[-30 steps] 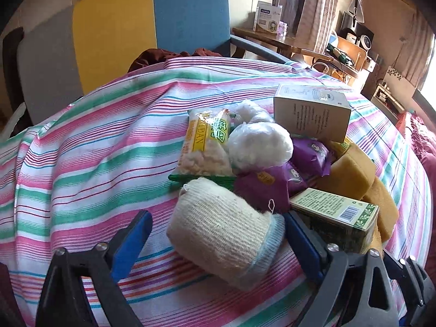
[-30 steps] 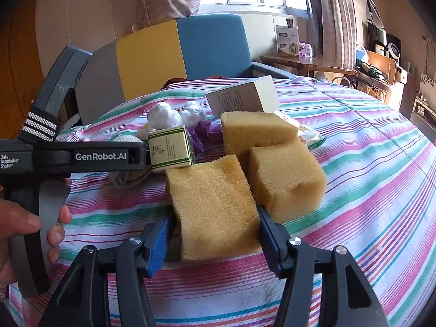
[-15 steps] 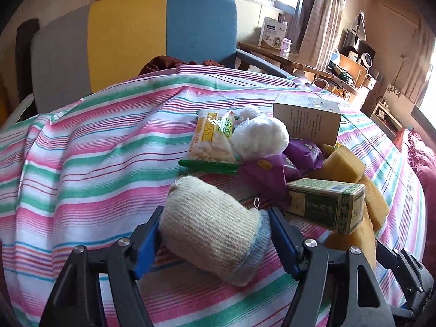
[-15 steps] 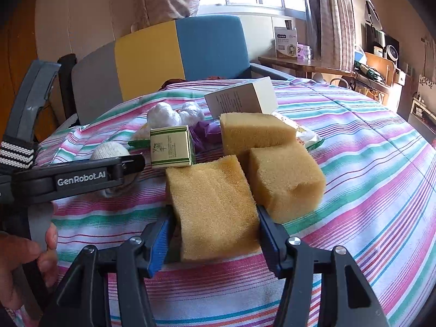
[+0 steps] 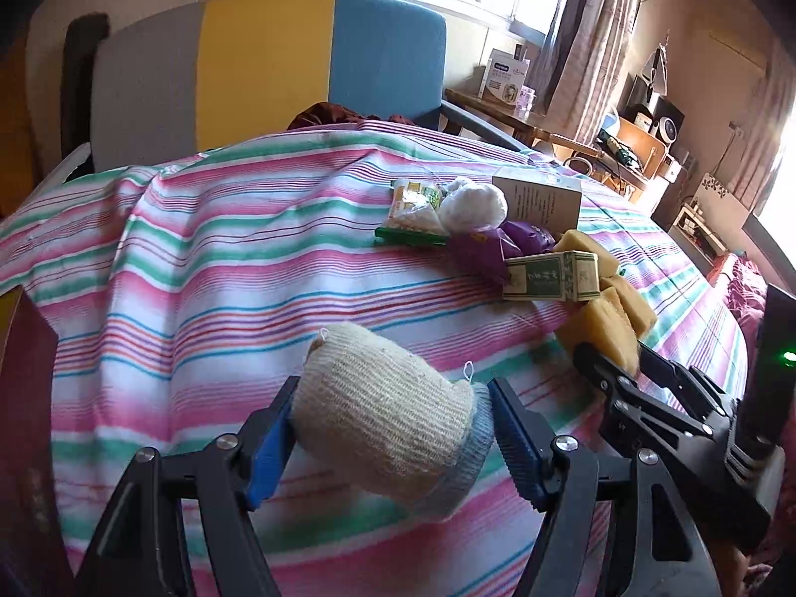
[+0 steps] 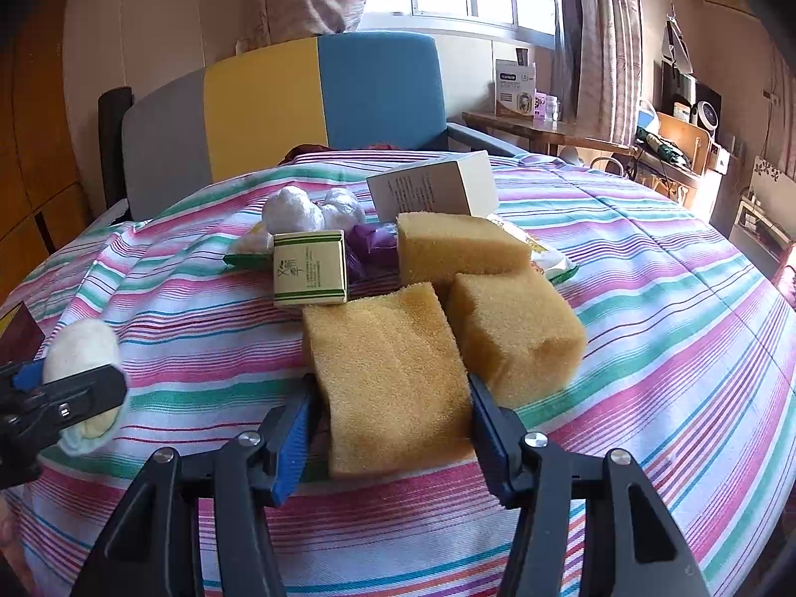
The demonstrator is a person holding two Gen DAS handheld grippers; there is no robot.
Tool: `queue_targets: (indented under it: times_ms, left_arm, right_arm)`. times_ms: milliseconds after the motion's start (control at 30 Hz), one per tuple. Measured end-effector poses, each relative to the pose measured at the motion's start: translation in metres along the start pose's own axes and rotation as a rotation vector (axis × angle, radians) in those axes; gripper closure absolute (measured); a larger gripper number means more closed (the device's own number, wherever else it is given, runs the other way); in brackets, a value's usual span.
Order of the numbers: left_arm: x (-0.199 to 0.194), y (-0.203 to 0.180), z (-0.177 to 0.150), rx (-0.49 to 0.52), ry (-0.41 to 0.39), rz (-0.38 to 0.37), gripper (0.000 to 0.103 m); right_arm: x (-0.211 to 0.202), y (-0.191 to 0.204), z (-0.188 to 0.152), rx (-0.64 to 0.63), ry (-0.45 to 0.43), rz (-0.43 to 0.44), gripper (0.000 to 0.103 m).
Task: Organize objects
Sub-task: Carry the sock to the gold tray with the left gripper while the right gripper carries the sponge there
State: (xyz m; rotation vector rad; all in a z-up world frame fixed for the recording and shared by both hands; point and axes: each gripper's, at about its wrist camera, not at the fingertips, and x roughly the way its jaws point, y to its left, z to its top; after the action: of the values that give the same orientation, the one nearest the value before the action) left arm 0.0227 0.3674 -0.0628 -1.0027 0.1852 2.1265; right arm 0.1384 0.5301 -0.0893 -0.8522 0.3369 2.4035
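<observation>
Your left gripper (image 5: 393, 428) is clamped on the rolled knit cloth (image 5: 388, 413), lifted clear of the striped tablecloth (image 5: 199, 268). Landmark: the green carton (image 6: 309, 274). The roll hangs well to the carton's left, nearer you. Your right gripper (image 6: 390, 428) grips the front sponge (image 6: 388, 373), just in front of the carton. Two more sponges (image 6: 512, 328) sit right of it, touching. White balls (image 6: 292, 211), purple packets (image 6: 373, 241) and a pale box (image 6: 433, 189) lie behind the carton.
</observation>
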Motion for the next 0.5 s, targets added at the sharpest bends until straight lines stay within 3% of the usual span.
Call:
queue_targets:
  times_ms: [200, 500]
  left_arm:
    - [-0.056, 0.024, -0.017, -0.012, -0.043, 0.013, 0.030]
    - [-0.131, 0.087, -0.035, -0.066, -0.136, 0.126, 0.030]
  right_arm:
    - [-0.004, 0.006, 0.000, -0.033, -0.019, -0.050, 0.045]
    - [-0.012, 0.019, 0.000, -0.096, -0.067, -0.097, 0.045]
